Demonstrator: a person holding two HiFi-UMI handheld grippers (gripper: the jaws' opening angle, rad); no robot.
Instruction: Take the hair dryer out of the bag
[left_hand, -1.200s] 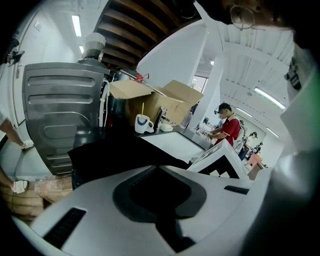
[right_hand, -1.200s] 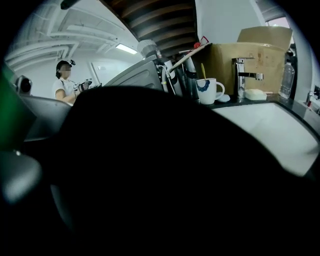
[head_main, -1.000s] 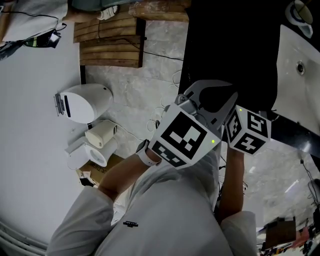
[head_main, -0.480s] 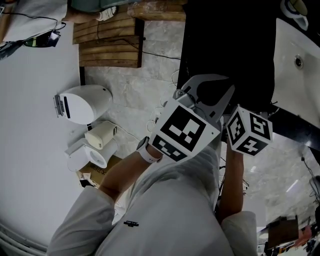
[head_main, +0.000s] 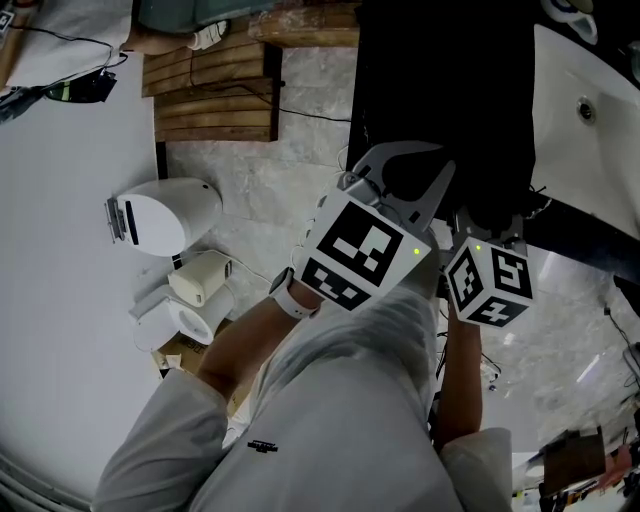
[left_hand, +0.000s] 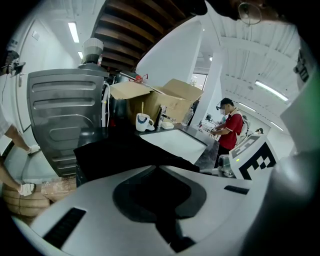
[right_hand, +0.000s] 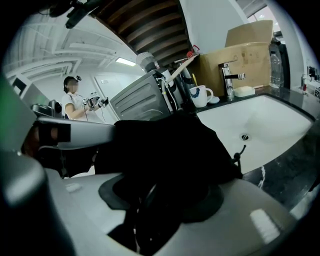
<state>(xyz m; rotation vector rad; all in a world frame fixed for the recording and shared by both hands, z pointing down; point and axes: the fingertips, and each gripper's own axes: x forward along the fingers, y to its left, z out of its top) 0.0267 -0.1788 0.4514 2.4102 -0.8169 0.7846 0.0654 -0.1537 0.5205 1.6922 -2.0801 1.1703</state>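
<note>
Left tongs (left_hand: 156, 169): jaws together, nipping a fold of the black bag (right_hand: 165, 137).
Right tongs (right_hand: 165, 180): the jaws had just been closing a touch and stood wide, clamped round the bag's bulky middle.
Hair dryer: not plainly on show. A glossy dark curve sat in the folds between the right tongs, but whether that was it could not be told.
Bag's place: at the edge of the dark counter (right_hand: 295, 172), just beside the white sink (right_hand: 260, 125), with its drawstring (right_hand: 240, 151) hanging over the basin.
Writing: the marker cubes (head_main: 358, 255) carried only black-and-white squares. The small tag (head_main: 262, 447) on the person's pale top (head_main: 330, 400) was too small to read. The dark marking on the mug (right_hand: 200, 95) by the tap (right_hand: 229, 75) could not be made out.
</note>
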